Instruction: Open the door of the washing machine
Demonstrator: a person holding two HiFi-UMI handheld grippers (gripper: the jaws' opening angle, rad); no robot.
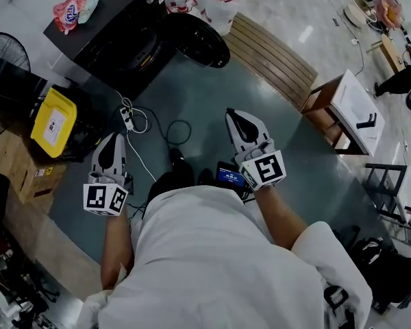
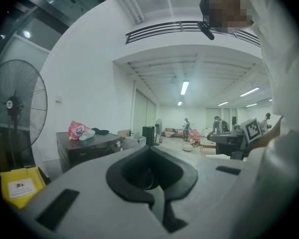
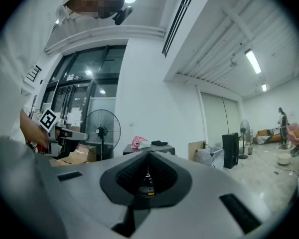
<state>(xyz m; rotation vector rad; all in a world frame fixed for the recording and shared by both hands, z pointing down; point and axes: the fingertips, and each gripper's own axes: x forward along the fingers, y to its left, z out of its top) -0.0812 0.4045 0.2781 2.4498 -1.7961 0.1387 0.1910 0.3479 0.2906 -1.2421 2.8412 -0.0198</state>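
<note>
The black washing machine (image 1: 113, 29) stands at the top left of the head view, with a pink bag (image 1: 72, 11) on its top. Its round door (image 1: 195, 41) hangs swung out to the right of the drum opening (image 1: 133, 50). Both grippers are held in front of the person's body, well short of the machine and touching nothing. My left gripper (image 1: 113, 142) is shut and empty; in its own view (image 2: 150, 149) the machine (image 2: 87, 148) lies ahead to the left. My right gripper (image 1: 236, 118) also looks shut and empty, and its view (image 3: 148, 156) shows the machine (image 3: 149, 149) straight ahead.
A yellow box (image 1: 53, 122) and a standing fan (image 1: 3, 46) sit left of the machine. A power strip with coiled cable (image 1: 128, 118) lies on the floor between me and the machine. A slatted wooden bench (image 1: 270, 60) and a small table (image 1: 353, 108) are to the right.
</note>
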